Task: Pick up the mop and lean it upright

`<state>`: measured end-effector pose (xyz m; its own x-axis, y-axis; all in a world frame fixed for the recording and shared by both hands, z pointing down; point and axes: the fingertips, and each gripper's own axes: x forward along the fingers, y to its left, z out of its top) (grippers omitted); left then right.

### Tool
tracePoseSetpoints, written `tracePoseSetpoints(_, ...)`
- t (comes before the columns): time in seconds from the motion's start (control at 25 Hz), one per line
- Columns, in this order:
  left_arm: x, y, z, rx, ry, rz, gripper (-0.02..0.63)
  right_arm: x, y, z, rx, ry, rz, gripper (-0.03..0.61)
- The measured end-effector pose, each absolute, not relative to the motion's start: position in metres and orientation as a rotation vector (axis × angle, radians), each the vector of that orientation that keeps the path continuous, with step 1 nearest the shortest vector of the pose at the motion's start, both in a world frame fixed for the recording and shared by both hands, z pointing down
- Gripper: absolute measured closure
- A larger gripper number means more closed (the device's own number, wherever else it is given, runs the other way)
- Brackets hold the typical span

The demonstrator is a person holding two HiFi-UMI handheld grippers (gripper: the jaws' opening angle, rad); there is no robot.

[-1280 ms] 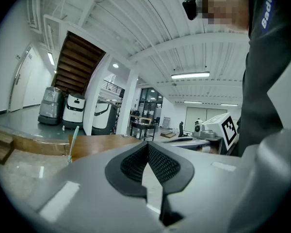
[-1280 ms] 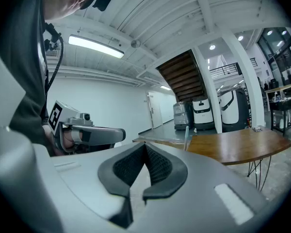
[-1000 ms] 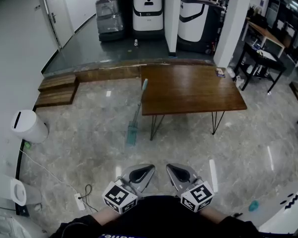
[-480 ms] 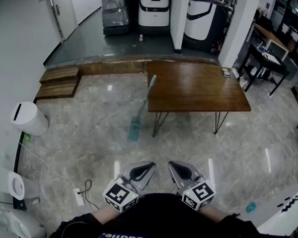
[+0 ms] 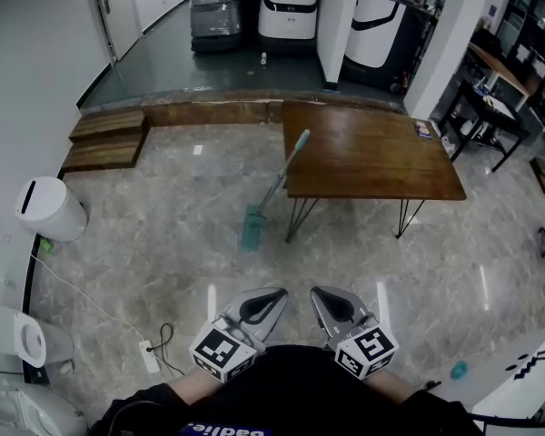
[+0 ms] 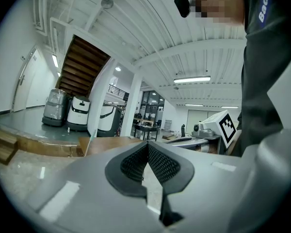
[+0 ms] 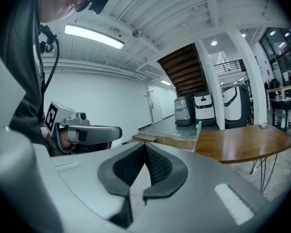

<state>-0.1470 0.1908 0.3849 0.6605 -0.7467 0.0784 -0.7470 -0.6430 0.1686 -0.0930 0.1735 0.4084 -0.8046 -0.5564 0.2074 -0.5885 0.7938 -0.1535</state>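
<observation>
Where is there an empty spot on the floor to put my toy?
The floor is bare between the white bin and the mop, and to the right of the table legs. The table is mostly bare too. It is crowded at the lower left, by the cable and power strip, and where the mop leans on the table.

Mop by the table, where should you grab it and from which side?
Probably best to grab the mop by its thin handle, about midway up. It slants from its flat head on the floor up to the edge of the wooden table, so come from the open floor side, jaws across the pole.
</observation>
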Motion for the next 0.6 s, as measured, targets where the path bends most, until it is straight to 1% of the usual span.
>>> tracePoseSetpoints(0.24, -0.167, 0.191, 0.398, 2.686, -1.125, -0.023, 0.594, -0.115, 0.177, 0.420, 0.960, -2.773, 0.328, 0.575)
tracePoseSetpoints(0.6, -0.163, 0.162, 0.399, 2.679, -1.095, -0.035, 0.594, -0.105, 0.157, 0.424, 1.015, -2.732, 0.350, 0.575)
